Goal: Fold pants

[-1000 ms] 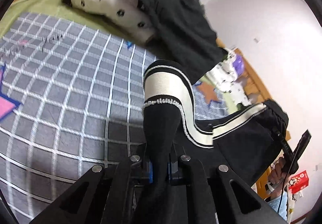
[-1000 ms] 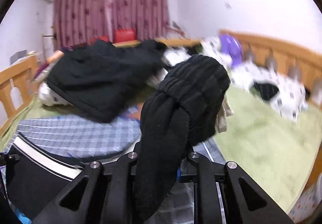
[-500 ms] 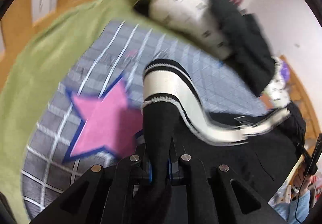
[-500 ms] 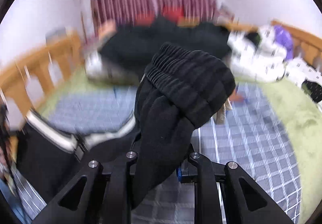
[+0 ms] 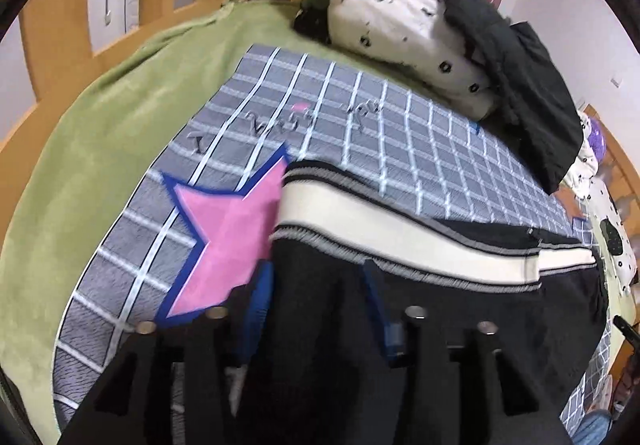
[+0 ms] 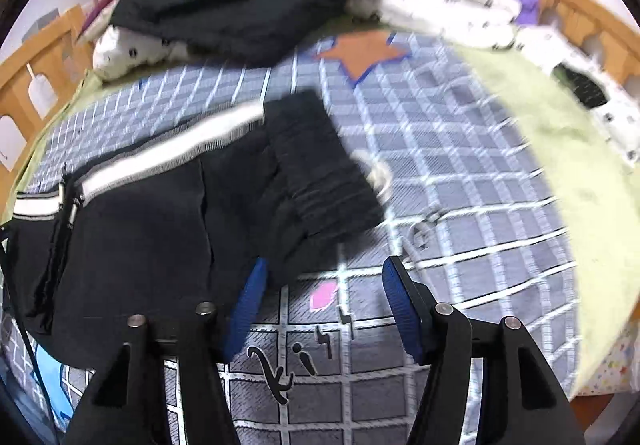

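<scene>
Left wrist view: the left gripper has its 2 jaws spread, the black pants lying flat on the checked blanket between and ahead of them. Smooth the striped edge before creasing. Writing ahead is unreadable.

Right wrist view: the right gripper is spread wide, waistband just ahead-left; lettering below reads "ki".

Ahead of the left hand-held gripper, black pants carry a cream stripe edged grey. The blanket beyond is grey with white checks and a pink, blue-bordered star.
</scene>
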